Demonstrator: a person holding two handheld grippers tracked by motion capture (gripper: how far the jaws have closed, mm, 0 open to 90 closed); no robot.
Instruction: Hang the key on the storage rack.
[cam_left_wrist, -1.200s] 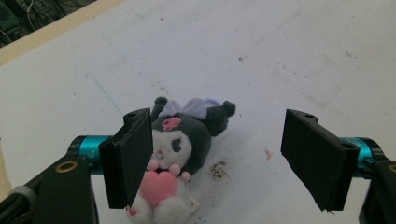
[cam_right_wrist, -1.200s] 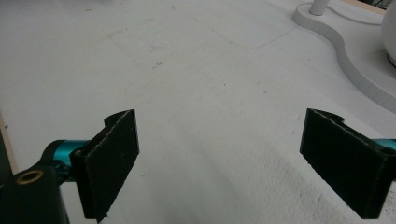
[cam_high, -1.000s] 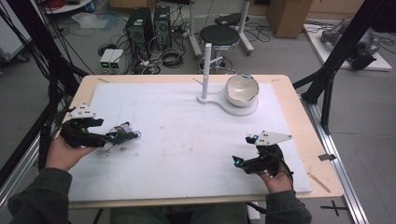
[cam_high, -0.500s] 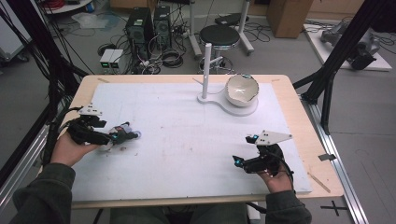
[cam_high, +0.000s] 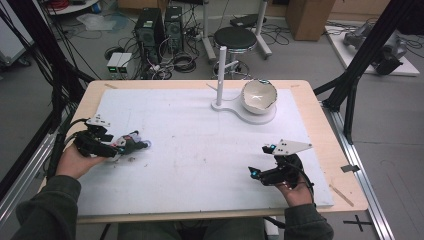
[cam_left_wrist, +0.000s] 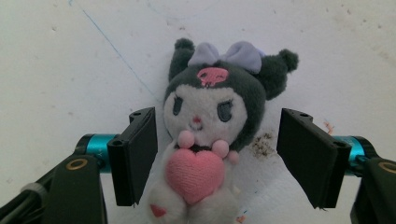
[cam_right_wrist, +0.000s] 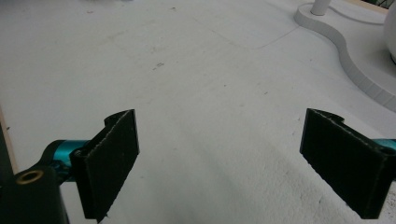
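Middle of the white mat (cam_high: 200, 150) is wide open, tons of room. Only blockers sit upper right of the high view: the post stand (cam_high: 221, 75) and the bowl (cam_high: 258, 95) just beside it.

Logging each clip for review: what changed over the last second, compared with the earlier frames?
The left gripper sank toward the white mat and its jaws have just been closing around the dark grey and white plush doll with a lilac bow and pink heart; the pads do not press on it yet. The right gripper, open, stayed put, as did the white bowl on its white stand.
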